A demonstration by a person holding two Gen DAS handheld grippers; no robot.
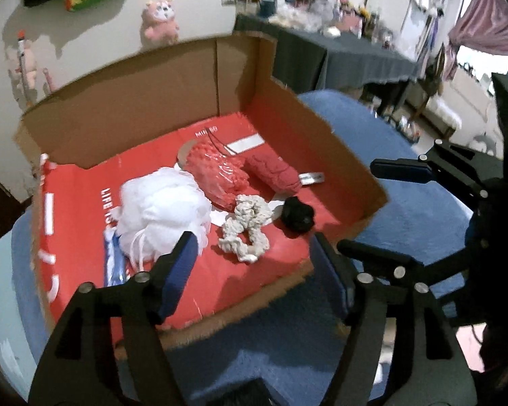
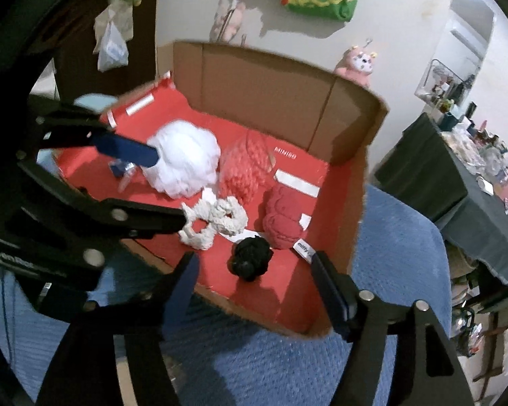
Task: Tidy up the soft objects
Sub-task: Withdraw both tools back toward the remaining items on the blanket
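Observation:
A cardboard box with a red inside holds the soft things: a white mesh pouf, a red knitted piece in plastic, a dark red plush roll, a cream scrunchie and a black scrunchie. My left gripper is open and empty above the box's near edge. My right gripper is open and empty, just in front of the black scrunchie.
The box sits on a blue blanket. A dark-clothed table with clutter stands to the right. Plush toys hang on the white wall behind. The right gripper shows in the left wrist view, beside the box.

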